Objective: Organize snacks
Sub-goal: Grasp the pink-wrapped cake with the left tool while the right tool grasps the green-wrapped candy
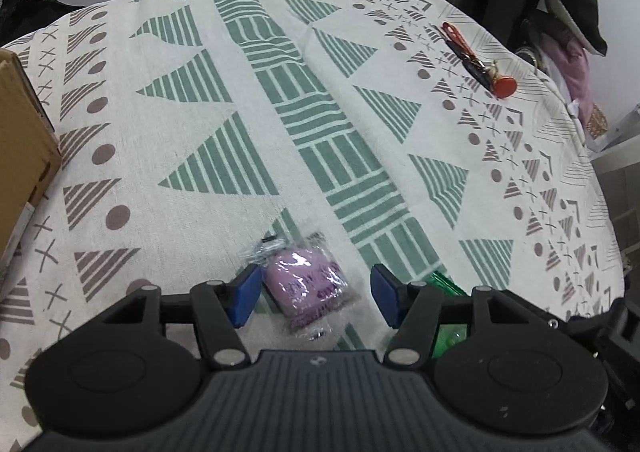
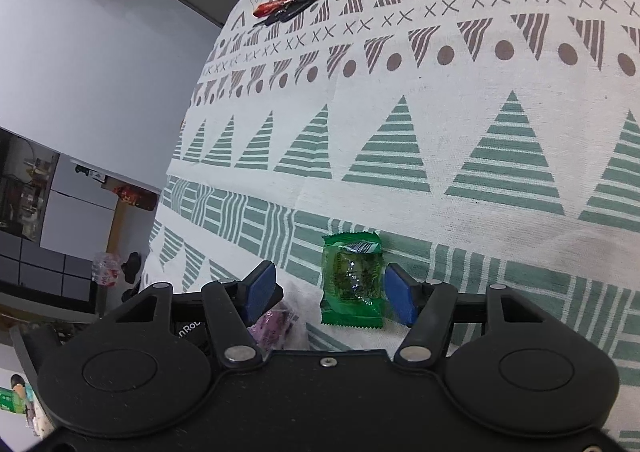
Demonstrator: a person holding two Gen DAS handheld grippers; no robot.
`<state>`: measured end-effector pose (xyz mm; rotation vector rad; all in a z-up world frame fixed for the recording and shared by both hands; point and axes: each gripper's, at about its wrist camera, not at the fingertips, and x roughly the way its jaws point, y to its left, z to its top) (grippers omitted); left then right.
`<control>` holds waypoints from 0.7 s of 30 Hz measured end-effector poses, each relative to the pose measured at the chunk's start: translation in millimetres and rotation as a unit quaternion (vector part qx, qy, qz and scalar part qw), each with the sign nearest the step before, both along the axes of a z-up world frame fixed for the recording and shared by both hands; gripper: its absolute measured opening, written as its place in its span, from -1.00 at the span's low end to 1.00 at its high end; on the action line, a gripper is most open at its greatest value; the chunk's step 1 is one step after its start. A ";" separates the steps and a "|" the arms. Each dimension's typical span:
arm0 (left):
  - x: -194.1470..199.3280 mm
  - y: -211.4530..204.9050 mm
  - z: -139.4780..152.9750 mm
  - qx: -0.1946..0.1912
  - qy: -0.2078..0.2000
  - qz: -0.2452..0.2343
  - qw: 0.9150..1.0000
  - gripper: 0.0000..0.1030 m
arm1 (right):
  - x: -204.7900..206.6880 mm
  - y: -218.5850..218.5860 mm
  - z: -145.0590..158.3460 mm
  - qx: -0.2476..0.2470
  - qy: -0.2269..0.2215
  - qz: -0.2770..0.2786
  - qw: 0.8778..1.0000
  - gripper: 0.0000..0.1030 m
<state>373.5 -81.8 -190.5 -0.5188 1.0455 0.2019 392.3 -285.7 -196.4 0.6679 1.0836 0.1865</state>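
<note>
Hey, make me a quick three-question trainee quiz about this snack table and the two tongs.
1. True or false: the left tongs have the purple snack packet lifted clear of the tablecloth.
2. Which snack lies between the fingers of the right tongs? A) purple packet B) green snack packet C) red one
3. Fill in: at the left edge of the left wrist view stands a cardboard ____.

Key:
1. False. The packet lies on the cloth, and there is a gap at one finger.
2. B. It lies flat on the cloth, close against one blue pad.
3. Box.
</note>
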 end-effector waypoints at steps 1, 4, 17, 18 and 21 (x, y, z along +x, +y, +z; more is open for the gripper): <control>1.9 0.0 -1.5 0.001 0.001 0.000 1.000 0.16 | 1.4 1.2 -1.2 -0.003 0.001 0.001 1.000 0.18; 6.7 0.1 -6.0 0.008 0.005 -0.001 1.000 0.16 | 4.6 4.2 -5.0 -0.009 0.004 0.005 1.000 0.13; 2.4 -1.7 -4.9 0.044 0.007 -0.029 0.999 -0.37 | 10.6 15.4 -21.0 0.000 0.027 0.024 0.999 -0.41; 0.9 -0.7 -3.3 0.044 0.006 -0.028 0.999 -0.38 | 10.6 15.6 -20.7 -0.002 0.026 0.024 0.999 -0.49; -4.3 2.1 4.2 0.045 0.000 -0.027 0.999 -0.38 | 7.9 16.0 -17.0 0.001 0.019 0.024 1.000 -0.52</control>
